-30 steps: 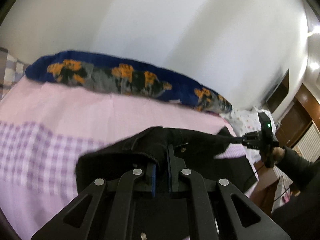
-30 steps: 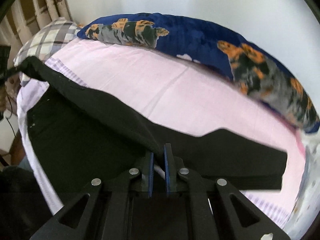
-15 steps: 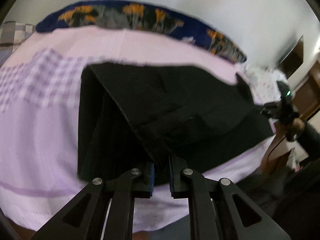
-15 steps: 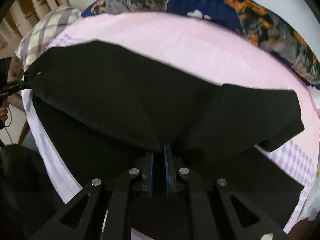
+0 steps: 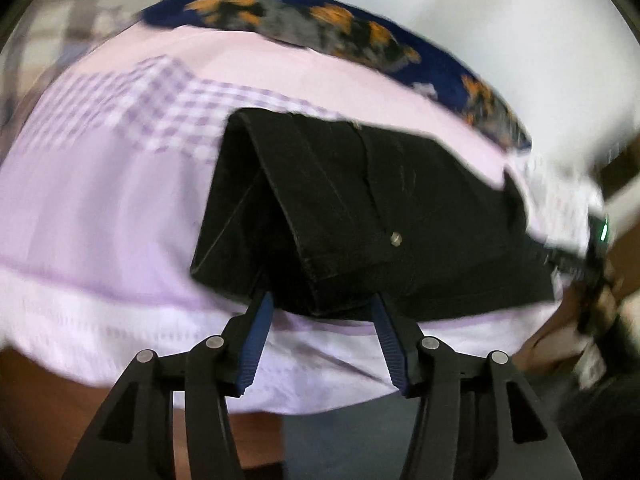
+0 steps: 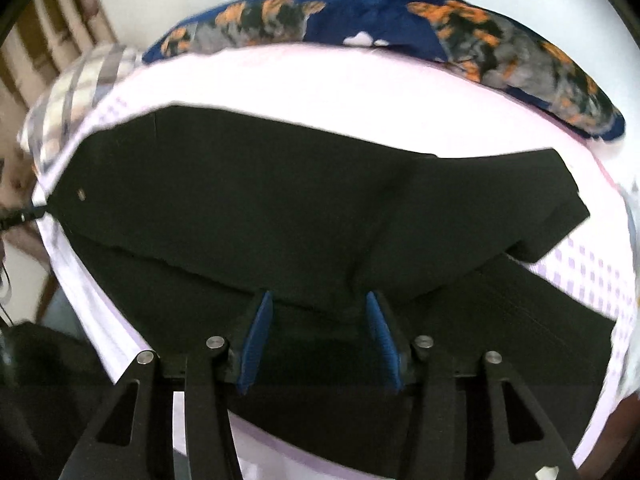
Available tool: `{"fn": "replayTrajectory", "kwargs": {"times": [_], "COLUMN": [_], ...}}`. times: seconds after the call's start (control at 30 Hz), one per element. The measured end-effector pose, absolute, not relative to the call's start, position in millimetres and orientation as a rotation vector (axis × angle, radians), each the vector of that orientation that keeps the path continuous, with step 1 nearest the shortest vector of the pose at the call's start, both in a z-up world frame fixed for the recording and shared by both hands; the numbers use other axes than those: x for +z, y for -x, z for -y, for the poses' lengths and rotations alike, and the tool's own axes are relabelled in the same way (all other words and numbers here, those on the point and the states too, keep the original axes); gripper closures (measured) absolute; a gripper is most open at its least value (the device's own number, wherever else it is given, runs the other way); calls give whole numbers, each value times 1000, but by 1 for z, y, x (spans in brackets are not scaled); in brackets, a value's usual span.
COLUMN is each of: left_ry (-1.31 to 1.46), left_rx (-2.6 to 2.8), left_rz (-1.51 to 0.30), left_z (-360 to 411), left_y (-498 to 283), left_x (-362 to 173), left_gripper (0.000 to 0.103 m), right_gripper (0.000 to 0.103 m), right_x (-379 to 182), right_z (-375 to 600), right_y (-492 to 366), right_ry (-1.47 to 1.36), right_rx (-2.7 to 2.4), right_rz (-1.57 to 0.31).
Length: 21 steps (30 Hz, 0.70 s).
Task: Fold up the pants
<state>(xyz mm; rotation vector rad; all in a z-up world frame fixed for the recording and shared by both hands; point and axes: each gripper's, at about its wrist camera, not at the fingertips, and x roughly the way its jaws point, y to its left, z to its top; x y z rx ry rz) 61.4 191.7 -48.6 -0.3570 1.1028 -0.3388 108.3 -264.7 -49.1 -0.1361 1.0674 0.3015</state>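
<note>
Both hand-held grippers, left (image 5: pixel 322 308) and right (image 6: pixel 316 306), just opened, dropping the folded pants (image 5: pixel 360 208) onto the bed (image 5: pixel 100 216).

Bare sheet (image 5: pixel 100 208) left of pants (image 5: pixel 360 208)

A bed (image 5: pixel 120 208) in pink and lilac-checked sheets stands against a plain white wall (image 5: pixel 500 32), brown floor (image 5: pixel 48 408) below.

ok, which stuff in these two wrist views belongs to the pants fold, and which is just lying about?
Job:
- black pants, folded over on the bed sheet
- left gripper, jaws just opened, apart around the fold's near edge
- right gripper, jaws just opened, off the cloth

Lying about:
- navy and orange blanket along the far side
- plaid pillow
</note>
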Motion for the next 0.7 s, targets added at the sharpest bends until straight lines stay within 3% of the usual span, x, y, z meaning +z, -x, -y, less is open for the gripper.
{"fn": "replayTrajectory", "kwargs": {"times": [0.13, 0.53, 0.57, 0.63, 0.7], "left_ry": [601, 965, 972, 941, 914], "left_rx": [-344, -257, -248, -214, -202], "left_rz": [-1093, -1089, -1084, -1068, -1059], "left_z": [-200, -187, -187, -186, -185], "left_y": [-45, -67, -68, -69, -71], "left_x": [-48, -87, -88, -84, -81], "left_gripper": [50, 52, 55, 76, 83], "right_gripper": [54, 54, 54, 54, 54], "right_x": [-41, -57, -59, -63, -68], "right_z": [270, 274, 276, 278, 284], "right_y": [-98, -82, -82, -83, -84], "right_ry": [-12, -223, -235, -268, -312], "right_rx": [305, 312, 310, 308, 295], "right_rz": [-1041, -1051, -1055, -1059, -1064]}}
